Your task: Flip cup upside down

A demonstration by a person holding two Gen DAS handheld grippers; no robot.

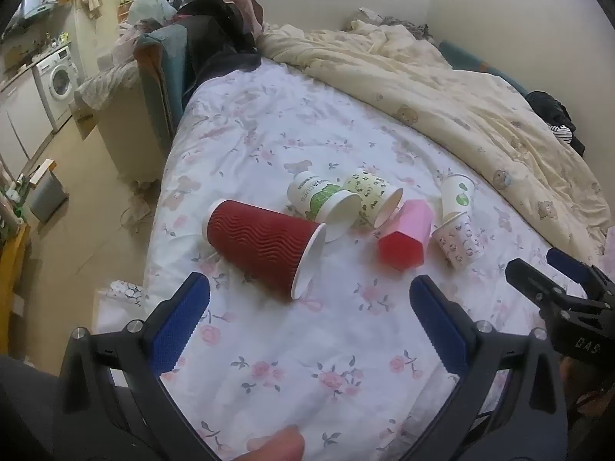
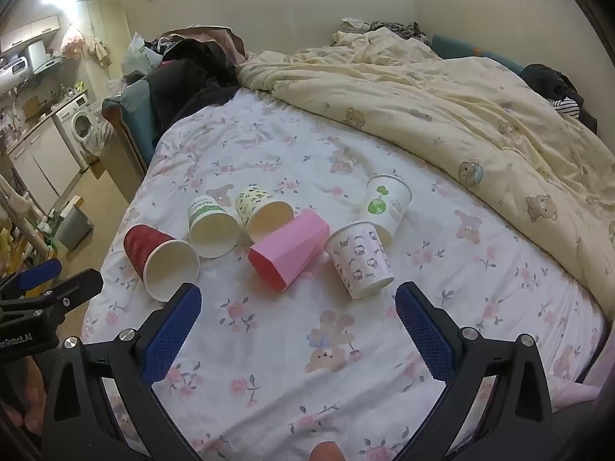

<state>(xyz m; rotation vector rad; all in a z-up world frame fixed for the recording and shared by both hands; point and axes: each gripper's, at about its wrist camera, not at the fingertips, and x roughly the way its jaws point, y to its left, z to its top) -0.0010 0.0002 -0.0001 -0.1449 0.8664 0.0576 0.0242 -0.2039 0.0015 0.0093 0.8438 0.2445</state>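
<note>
Several cups lie on their sides on the floral bed sheet (image 1: 292, 365). A red ribbed cup (image 1: 261, 247) (image 2: 153, 255) is nearest my left gripper (image 1: 309, 296), which is open and empty just short of it. A white-green cup (image 1: 319, 198) (image 2: 209, 224), a yellow-patterned cup (image 1: 371, 196) (image 2: 261, 211), a pink faceted cup (image 1: 407, 236) (image 2: 288, 253), a kitty-print cup (image 1: 459, 242) (image 2: 359, 263) and a white cup with a green sprout (image 1: 457, 196) (image 2: 386, 203) lie behind. My right gripper (image 2: 298, 303) is open and empty, before the pink and kitty cups.
A rumpled cream duvet (image 2: 461, 115) covers the bed's far and right side. Dark clothes (image 1: 215, 38) pile at the headboard's left. The bed's left edge drops to the floor, with a grey bin (image 1: 46, 194) and a washing machine (image 1: 57, 77).
</note>
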